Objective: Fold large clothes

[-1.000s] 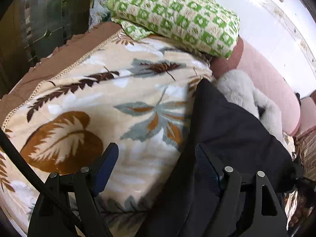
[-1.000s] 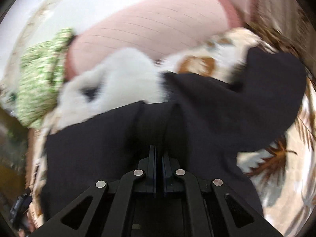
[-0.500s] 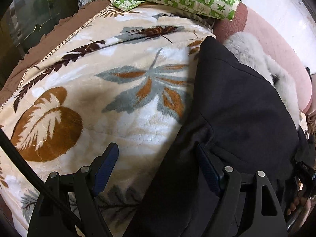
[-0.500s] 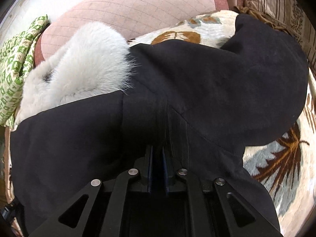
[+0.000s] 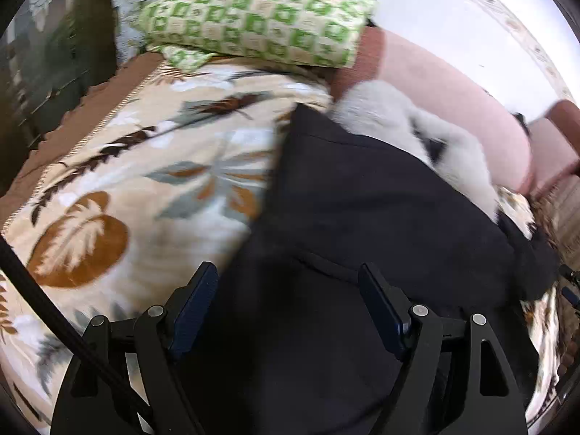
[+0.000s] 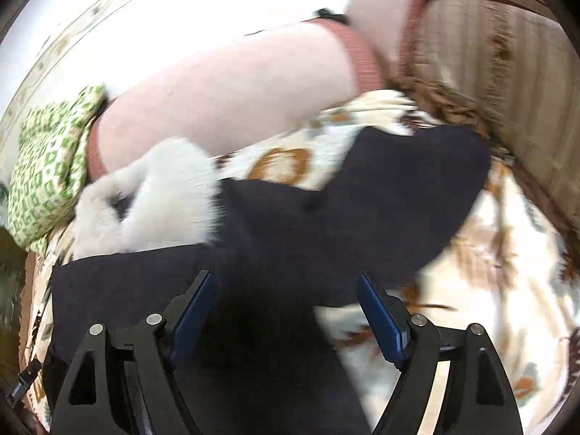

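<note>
Both tools hang spread over the dark coat: the left tool (image 5: 288, 304) and the right tool (image 6: 284, 306) pinch nothing. The dark coat (image 5: 362, 217) lies flat on the leaf-print blanket (image 5: 145, 181), fur collar (image 6: 152, 195) toward the pink bolster (image 6: 232, 98), seemingly laid out for folding.

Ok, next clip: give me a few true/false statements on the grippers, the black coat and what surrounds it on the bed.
1. The right gripper is clamped on the black coat. False: its jaws stand open.
2. The left gripper is open above the coat. True.
3. The coat has white fur trim. True.
4. The coat lies on a plain grey sheet. False: it lies on a leaf-patterned blanket.
5. A green checked pillow sits at the blanket's far end. True.
</note>
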### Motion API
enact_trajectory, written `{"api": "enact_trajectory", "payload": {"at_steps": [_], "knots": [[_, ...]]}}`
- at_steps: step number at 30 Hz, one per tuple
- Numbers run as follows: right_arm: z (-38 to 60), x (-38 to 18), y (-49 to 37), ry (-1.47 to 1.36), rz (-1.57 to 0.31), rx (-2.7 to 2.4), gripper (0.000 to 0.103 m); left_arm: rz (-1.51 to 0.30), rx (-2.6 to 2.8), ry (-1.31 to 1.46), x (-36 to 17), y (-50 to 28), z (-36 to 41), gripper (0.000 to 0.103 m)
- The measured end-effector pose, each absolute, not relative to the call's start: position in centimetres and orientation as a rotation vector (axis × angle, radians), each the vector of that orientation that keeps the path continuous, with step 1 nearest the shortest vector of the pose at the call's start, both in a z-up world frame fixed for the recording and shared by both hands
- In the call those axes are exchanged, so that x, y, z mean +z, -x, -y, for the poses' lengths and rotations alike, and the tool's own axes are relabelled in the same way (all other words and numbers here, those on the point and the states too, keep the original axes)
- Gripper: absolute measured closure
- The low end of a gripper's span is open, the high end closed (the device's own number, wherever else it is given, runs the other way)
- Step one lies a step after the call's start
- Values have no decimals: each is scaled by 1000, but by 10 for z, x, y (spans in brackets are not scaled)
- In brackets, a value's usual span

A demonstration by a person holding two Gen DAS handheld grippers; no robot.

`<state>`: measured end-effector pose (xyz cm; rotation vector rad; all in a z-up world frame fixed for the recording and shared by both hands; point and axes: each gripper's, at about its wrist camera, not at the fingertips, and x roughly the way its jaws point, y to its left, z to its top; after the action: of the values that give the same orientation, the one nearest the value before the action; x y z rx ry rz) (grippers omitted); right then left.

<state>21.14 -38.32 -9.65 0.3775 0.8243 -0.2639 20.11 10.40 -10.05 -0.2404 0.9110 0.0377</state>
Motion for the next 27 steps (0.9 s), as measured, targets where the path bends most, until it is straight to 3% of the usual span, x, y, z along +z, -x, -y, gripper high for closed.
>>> {"api": "enact_trajectory", "payload": {"at_steps": [4,8,11,17,27], "knots": [[454,-107,-163,-496,-802,-421,19,-919,-65,194,-109,-193,-61,24],[538,-135,-115,-822,-717,-501,20,-939,-112,122,-128,-193,-31,24],[572,-149,-100,-956,-645,-492,27,-967,-110,74,-145,-197,-19,24],[602,-163,-136,-1009,-605,-440,31,-984,-84,9,-168,-205,-10,24],[639,-201,-213,-1021,-610,-446,31,-969,-77,-65,-182,-209,2,12]]}}
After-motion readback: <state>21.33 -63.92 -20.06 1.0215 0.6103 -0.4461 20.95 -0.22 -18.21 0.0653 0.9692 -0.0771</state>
